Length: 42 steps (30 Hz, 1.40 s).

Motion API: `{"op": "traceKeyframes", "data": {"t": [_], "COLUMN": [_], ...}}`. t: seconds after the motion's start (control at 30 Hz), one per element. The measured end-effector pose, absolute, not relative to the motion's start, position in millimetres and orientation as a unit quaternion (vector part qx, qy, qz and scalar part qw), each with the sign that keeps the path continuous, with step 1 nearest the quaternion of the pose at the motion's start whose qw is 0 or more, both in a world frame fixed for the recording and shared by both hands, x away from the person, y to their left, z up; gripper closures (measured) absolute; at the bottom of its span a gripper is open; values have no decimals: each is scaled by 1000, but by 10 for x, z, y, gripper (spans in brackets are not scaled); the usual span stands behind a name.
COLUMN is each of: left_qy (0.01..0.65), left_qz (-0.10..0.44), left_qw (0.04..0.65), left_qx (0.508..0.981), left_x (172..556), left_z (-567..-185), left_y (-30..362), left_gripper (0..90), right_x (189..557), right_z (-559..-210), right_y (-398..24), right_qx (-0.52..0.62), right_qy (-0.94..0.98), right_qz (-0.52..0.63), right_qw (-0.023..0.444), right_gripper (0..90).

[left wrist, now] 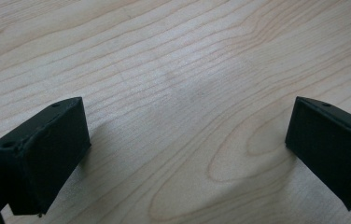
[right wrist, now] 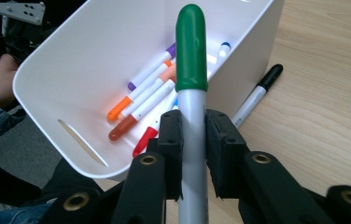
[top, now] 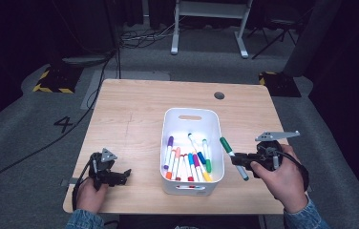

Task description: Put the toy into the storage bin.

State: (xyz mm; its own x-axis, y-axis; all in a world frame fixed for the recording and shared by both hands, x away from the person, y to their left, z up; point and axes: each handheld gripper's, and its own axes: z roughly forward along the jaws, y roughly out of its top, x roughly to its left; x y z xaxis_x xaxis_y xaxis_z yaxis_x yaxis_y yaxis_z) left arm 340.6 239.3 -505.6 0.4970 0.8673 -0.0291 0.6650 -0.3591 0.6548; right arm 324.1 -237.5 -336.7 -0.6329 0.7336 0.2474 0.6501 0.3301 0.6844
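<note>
The wooden desk [top: 134, 114] takes up the middle of the high view. At its centre stands a white bin [top: 169, 143] with a heap of coloured markers [top: 187, 164] in its lower half. At the lower right of that view the right tongs [top: 238, 160] are clamped on a green-capped marker [top: 233, 157] — cap toward the bin's right rim, the pen beside the bin, not inside. In the right gripper view a black-capped marker [right wrist: 256, 95] lies on the desk just beside the bin's wall. At the lower left, the left tongs [top: 126, 174] stand wide apart with nothing between them — only bare wood below.
</note>
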Motion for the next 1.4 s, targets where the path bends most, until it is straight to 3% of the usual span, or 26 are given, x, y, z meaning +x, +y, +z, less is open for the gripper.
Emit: {"op": "traceKeyframes", "data": {"t": [0.87,1.4], "left_qy": [474,473], "left_qz": [165,165], "left_qw": [309,309], "left_qx": [808,808], "left_x": [3407,3408], "left_z": [-5055,-5056], "left_y": [2394,2394], "left_gripper": [0,0], "right_x": [3299,3348], "right_z": [-3213,-3319], "right_y": [-1968,-1715], "right_qx": [382,362], "right_qy": [826,835], "right_qz": [412,413], "right_qw": [36,21], "right_gripper": [770,770]}}
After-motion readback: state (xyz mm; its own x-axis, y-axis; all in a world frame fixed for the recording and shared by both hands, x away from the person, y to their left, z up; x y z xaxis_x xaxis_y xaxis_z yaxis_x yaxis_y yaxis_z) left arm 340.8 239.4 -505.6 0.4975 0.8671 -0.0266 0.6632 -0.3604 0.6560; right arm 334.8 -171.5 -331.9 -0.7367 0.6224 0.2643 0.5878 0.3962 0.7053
